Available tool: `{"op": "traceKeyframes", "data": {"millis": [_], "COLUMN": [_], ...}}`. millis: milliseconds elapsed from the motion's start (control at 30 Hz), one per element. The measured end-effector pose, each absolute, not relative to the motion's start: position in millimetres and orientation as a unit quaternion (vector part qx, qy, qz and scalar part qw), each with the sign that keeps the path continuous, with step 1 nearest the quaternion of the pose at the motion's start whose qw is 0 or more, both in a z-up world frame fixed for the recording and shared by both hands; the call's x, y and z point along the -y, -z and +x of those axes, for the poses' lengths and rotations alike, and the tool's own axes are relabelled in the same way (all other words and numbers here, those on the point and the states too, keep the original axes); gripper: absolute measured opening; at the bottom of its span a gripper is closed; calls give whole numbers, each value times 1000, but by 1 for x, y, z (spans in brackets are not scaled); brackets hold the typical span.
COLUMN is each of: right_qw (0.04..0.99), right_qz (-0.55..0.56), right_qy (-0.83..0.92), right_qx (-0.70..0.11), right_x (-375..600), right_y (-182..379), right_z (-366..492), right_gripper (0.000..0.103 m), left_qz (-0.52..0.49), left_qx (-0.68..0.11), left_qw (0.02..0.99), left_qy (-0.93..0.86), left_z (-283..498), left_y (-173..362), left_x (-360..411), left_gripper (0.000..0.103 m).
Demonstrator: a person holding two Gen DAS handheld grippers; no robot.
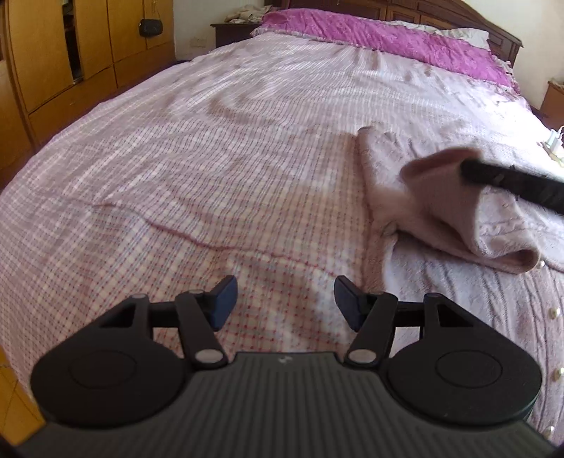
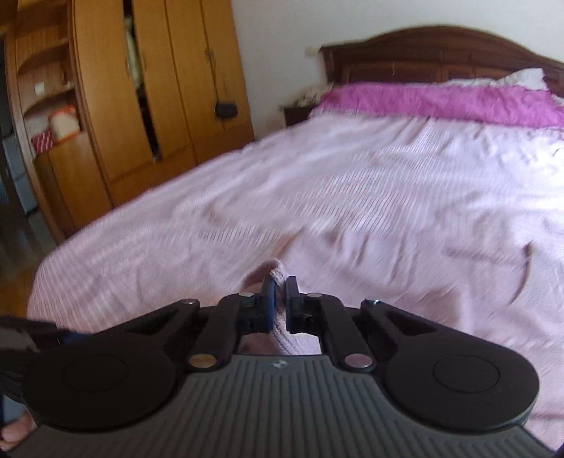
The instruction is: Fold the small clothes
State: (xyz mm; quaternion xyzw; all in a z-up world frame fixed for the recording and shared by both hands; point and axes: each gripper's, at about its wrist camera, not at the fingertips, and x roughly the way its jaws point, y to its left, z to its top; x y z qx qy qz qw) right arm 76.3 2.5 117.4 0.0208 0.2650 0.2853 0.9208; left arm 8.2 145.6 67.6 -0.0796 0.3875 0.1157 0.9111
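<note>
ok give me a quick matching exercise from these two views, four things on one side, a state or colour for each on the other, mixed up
Things:
1. left tongs
2. right tongs
3. blanket at the headboard
4. small bag on the wardrobe

States or colours:
A. magenta
B. black, hanging
C. open, holding nothing
D. shut on the pink knit garment

Pairs: 1-C, 2-D, 3-A, 4-B

A bed point(image 1: 211, 158) covered in pink checked cloth is backed by a dark wooden headboard point(image 2: 440, 53); an orange-brown wardrobe point(image 2: 148, 105) is seen against pale walls point(image 2: 275, 53).
</note>
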Motion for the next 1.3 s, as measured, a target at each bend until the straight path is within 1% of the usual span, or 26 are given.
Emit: {"op": "traceKeyframes", "data": {"millis": [200,400,567,700,800,900,933,1000,1067,1133,1167,1300], "right_qw": [948,966,964,951,932,930,929,930,933,935,935,925], "right_qz": [51,60,88,82,104,139,150,173,187,192,188,164], "right_qy": [-219,-129,-60,-25,-24,-38,-40,-45,-51,-59,-61,-59], "right_qx": [-226,-217,-244,-297,-347,-339,-336,-321,-303,-292,-295,-339], "right_x": [78,162,231,267,285,291,294,299,301,301,299,287], "right_y": [-154,-155,-123,-76,-43,-41,-45,-55,-67,-77,-78,-64], "right_z": [86,90,82,80,76,63,59,58,63,73,79,107], "right_gripper": [5,5,5,5,7,8,11,23,52,64,65,65], "left_qz": [-69,-58,-50,-40,-37,-32,-31,-32,-35,-36,-37,-40], "left_qx": [-368,-354,-354,-359,-365,-369,-370,-370,-369,-367,-366,-362], "left_qw": [923,931,933,931,928,926,925,925,926,927,927,929], "left_qy": [-93,-65,-50,-51,-61,-71,-74,-73,-71,-69,-69,-65], "left_z": [20,42,64,87,104,116,119,122,125,127,128,131], "left_y": [-84,-93,-92,-83,-74,-66,-65,-63,-62,-62,-61,-59], "left_x": [-127,-105,-89,-80,-78,-77,-76,-77,-76,-74,-73,-69], "left_gripper": [62,62,62,62,62,62,62,62,62,62,62,62]}}
